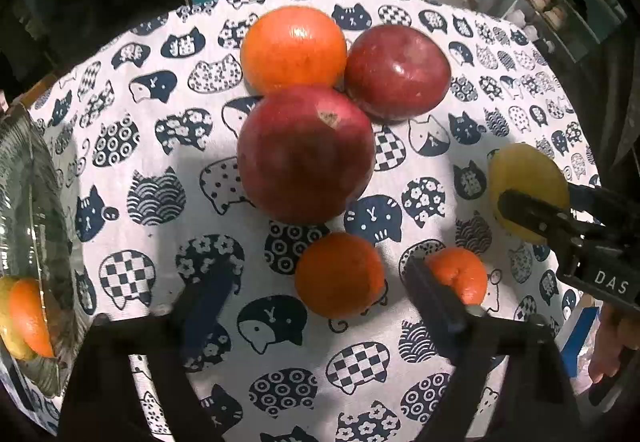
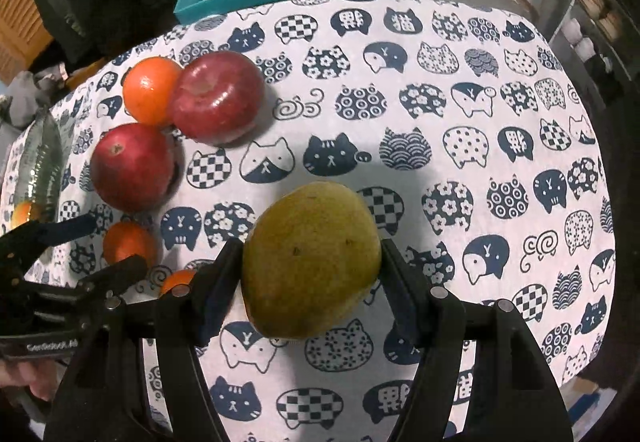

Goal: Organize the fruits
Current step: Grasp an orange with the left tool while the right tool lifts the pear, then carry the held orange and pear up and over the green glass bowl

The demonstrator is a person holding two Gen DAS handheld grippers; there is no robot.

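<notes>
Clamping a yellow-green fruit [image 2: 311,258] in right fingers [image 2: 312,278], "DAS" lettering [image 1: 611,281], left fingers [image 1: 320,298] apart around small orange [image 1: 339,275].

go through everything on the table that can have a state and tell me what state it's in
right gripper: shut on the yellow-green fruit, held above the cloth
left gripper: open, small orange between its fingers, not pressed
second small orange: loose beside the left gripper's outer finger
two red apples: loose on the cloth
large orange: loose, against both apples
glass bowl: holds an orange and a yellowish fruit
</notes>
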